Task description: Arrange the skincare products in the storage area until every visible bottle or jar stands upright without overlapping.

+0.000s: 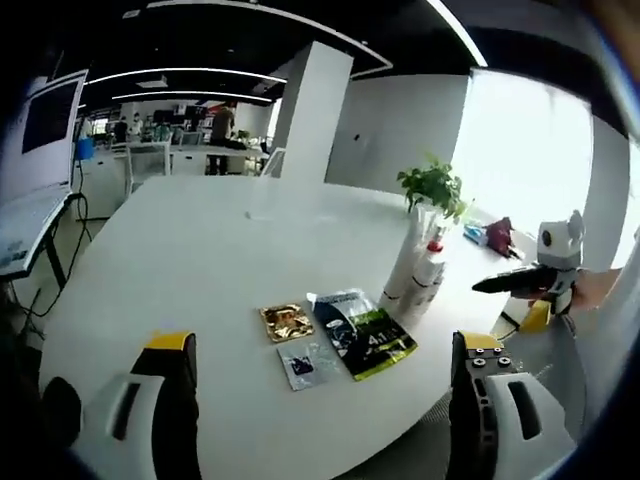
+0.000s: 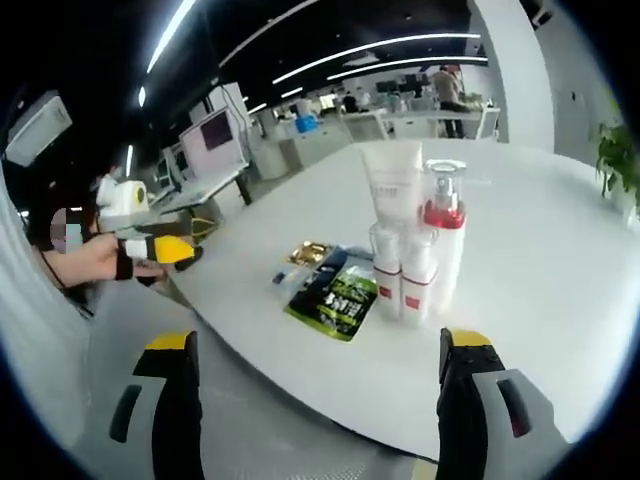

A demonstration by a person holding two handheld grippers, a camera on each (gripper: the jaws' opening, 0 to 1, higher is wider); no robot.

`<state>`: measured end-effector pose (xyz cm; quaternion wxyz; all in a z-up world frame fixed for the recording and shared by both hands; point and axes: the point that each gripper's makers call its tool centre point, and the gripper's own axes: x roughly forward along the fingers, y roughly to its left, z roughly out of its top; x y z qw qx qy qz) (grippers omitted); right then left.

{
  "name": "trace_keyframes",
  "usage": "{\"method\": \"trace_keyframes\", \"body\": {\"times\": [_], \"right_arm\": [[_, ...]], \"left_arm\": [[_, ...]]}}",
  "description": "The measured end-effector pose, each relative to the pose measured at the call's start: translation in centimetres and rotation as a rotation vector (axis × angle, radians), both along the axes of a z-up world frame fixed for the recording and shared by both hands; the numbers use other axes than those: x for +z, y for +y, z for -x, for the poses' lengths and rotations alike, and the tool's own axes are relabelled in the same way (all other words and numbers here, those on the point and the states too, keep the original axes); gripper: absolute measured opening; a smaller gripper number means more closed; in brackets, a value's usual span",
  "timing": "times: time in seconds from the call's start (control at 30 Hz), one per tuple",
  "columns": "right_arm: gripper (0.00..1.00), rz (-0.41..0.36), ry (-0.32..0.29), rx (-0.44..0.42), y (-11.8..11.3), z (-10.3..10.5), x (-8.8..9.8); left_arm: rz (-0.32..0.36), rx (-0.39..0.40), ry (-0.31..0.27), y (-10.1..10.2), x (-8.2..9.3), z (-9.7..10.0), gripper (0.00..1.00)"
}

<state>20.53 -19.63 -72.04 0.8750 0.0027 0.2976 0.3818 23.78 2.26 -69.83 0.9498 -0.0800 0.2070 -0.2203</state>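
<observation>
Left gripper (image 1: 325, 400): jaws wide apart, holding nothing, hanging over the near part of the white table (image 1: 180, 260). Three flat sachets lie on the table ahead of and between the jaws: a gold sachet (image 1: 286, 321), a small clear sachet (image 1: 303, 365) just below it, and a larger dark-green sachet (image 1: 362, 332) to their right, closer to the right jaw. Past the green sachet stands a tight cluster of bottles (image 1: 420, 270), upright, near the table edge, well clear of the jaws. A plant (image 1: 432, 186) stands behind the cluster. The right gripper (image 1: 545, 275) comes in from the right, off the table edge.

Right gripper (image 2: 315, 400): jaws wide apart, empty, hanging at the table (image 2: 540, 300) edge. The bottles sit ahead, nearer the right jaw but apart from it: a white tube (image 2: 392, 190) at the back, a pump bottle (image 2: 443, 225) with a red collar beside it, and two small red-labelled bottles (image 2: 400, 275) in front, all upright and touching or nearly so. The green sachet (image 2: 334, 292) lies flat just left of them, with the gold sachet (image 2: 309, 252) beyond it. The left gripper (image 2: 150, 240) shows at far left, held in a hand (image 2: 95, 262), off the table.
</observation>
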Motion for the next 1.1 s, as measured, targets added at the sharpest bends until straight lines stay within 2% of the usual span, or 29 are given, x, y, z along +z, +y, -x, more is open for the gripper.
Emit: {"method": "trace_keyframes", "body": {"times": [0.03, 0.07, 0.1, 0.13, 0.17, 0.23, 0.3, 0.33, 0.37, 0.43, 0.5, 0.6, 0.73, 1.1], "right_arm": [[1.0, -0.004, 0.0, -0.003, 0.0, 0.0, 0.0], [1.0, -0.006, 0.002, -0.005, -0.1, 0.0, 0.0], [1.0, -0.007, 0.003, -0.007, -0.1, 0.0, 0.0], [1.0, -0.009, 0.006, -0.012, -0.2, -0.1, 0.0], [1.0, -0.012, 0.008, -0.016, -0.4, -0.1, -0.1], [1.0, -0.018, 0.007, -0.029, -0.3, -0.3, 0.0], [1.0, -0.024, 0.01, -0.038, -0.5, -0.4, -0.1], [1.0, -0.024, 0.012, -0.041, -0.7, -0.6, -0.3], [1.0, -0.023, 0.013, -0.042, -0.7, -0.6, -0.4], [1.0, -0.021, 0.015, -0.043, -0.7, -0.6, -0.3], [1.0, -0.018, 0.019, -0.042, -0.7, -0.6, -0.4], [1.0, -0.014, 0.023, -0.034, -0.5, -0.4, -0.3], [1.0, -0.011, 0.025, -0.022, -0.3, -0.2, -0.3], [1.0, -0.013, 0.039, -0.01, -0.1, 0.1, -0.4]], "left_arm": [[0.016, -0.005, 0.001, -0.8, 0.5, 0.3, 0.99], [0.007, -0.008, -0.006, -0.8, 0.3, 0.5, 0.99], [-0.025, -0.022, -0.011, -0.7, -0.1, 0.5, 0.99], [-0.053, -0.034, 0.03, -0.7, -0.8, 0.8, 0.99], [-0.055, -0.053, 0.046, -0.9, -1.2, 0.9, 0.99], [-0.062, -0.081, -0.005, -1.3, -0.9, 0.6, 0.99], [-0.079, -0.092, 0.015, -1.4, -1.6, 0.6, 0.99], [-0.075, -0.087, 0.049, -1.2, -2.0, 0.8, 0.99], [-0.066, -0.078, 0.049, -1.0, -1.8, 0.8, 0.99], [-0.003, -0.03, 0.034, -0.3, -1.1, 0.4, 0.99], [0.031, 0.008, 0.046, 0.4, -1.1, 0.3, 0.99], [0.025, 0.016, 0.041, 0.5, -1.0, 0.4, 0.99], [-0.056, -0.043, 0.044, -0.9, -1.5, 1.0, 0.99], [-0.045, -0.026, 0.052, 0.0, -1.8, 0.9, 0.99]]}}
